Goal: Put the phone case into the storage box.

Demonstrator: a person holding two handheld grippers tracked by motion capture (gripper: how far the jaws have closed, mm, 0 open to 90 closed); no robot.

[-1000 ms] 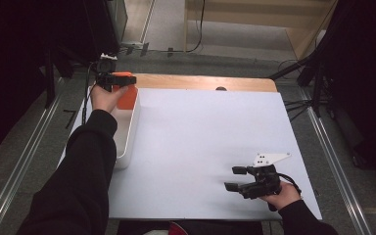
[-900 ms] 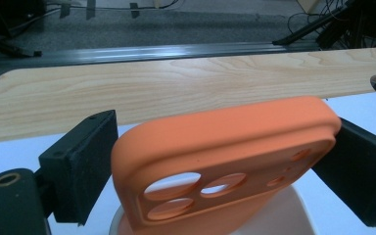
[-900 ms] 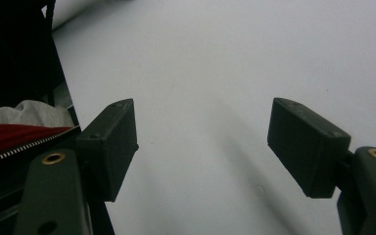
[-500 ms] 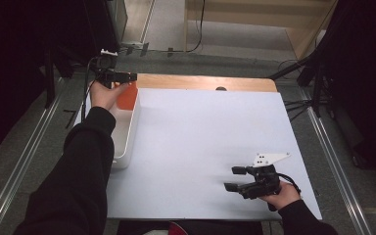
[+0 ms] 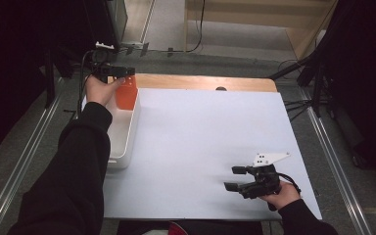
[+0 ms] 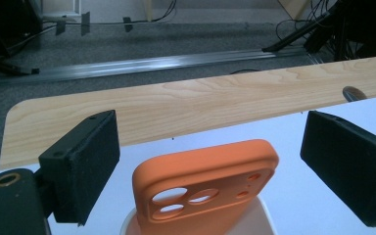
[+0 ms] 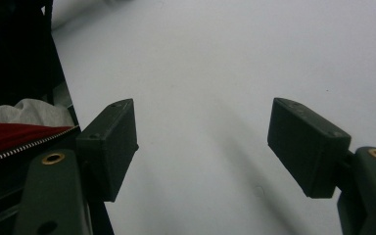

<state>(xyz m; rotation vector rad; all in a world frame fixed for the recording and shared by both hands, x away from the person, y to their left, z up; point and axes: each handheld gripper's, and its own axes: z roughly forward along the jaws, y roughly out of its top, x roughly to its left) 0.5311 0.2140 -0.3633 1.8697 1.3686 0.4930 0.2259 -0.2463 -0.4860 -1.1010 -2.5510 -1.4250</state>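
Both grippers' matte black jaws stand apart: left gripper over a smooth orange phone case, right gripper empty.

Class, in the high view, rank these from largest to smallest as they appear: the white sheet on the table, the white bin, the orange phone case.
1. White sheet, by far the largest.
2. White bin, long and narrow at the sheet's left edge.
3. Orange phone case, smallest, standing at the bin's far end.
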